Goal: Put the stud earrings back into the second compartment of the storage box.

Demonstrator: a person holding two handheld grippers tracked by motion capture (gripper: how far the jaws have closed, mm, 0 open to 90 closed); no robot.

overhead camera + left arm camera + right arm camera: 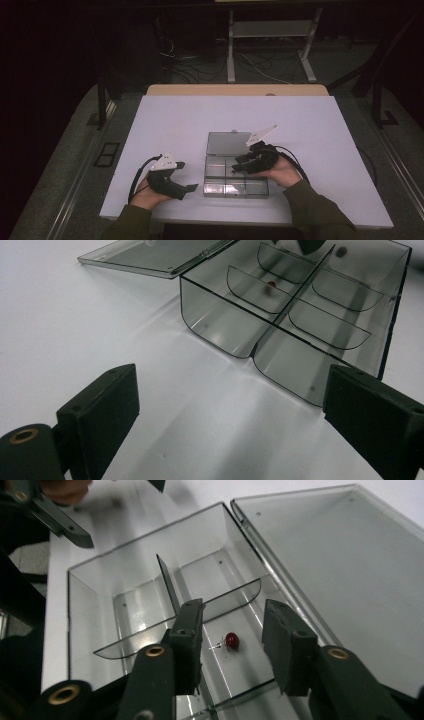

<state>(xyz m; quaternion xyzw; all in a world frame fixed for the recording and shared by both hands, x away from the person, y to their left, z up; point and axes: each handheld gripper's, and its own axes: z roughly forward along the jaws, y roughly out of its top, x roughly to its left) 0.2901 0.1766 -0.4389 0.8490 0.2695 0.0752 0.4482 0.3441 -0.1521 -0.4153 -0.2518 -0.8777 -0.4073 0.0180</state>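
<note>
The right gripper hangs over the open clear compartment box, jaws parted and holding nothing, with a small red bead on a thin metal pin lying on the compartment floor directly between and just beyond its fingertips. The left gripper sits wide open and empty on the white table, the box just ahead of its jaws and to their right. Judgement: the bead looks tiny, light, hard and glossy, likely to roll or skid on smooth plastic, so a gentle pinch across the round bead seems safer than the pin, which may bend.
</note>
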